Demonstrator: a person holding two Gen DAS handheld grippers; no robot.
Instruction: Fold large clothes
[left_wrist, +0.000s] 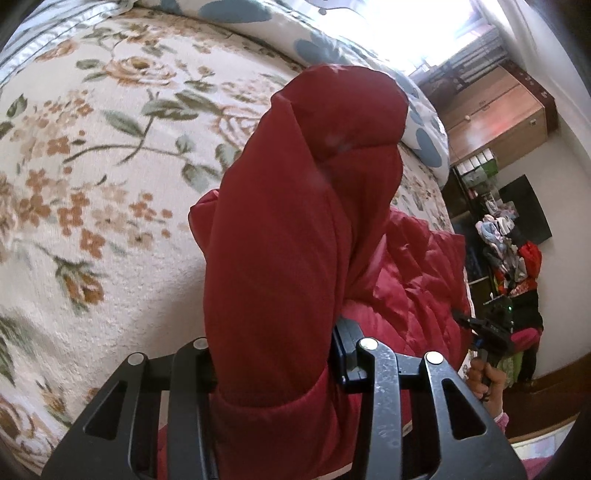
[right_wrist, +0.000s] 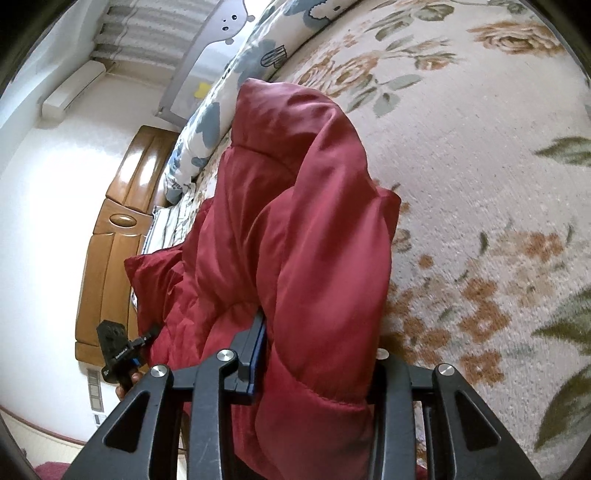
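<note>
**Both grippers clamped on jacket**

Puffy dark-red quilted jacket (left_wrist: 295, 229) is lifted over the cream floral bedspread (left_wrist: 92, 184). Left gripper (left_wrist: 275, 365) jaws are closed on a thick fold rising to 12 o'clock. Right gripper (right_wrist: 314, 373) jaws likewise pinch a smooth, bulging sleeve-like fold; the rest is bunched toward 9 o'clock.

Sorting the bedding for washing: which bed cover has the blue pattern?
The rolled quilt along the bed's far edge: white with blue blotches. The bedspread lying flat under the red jacket has brown roses.
</note>
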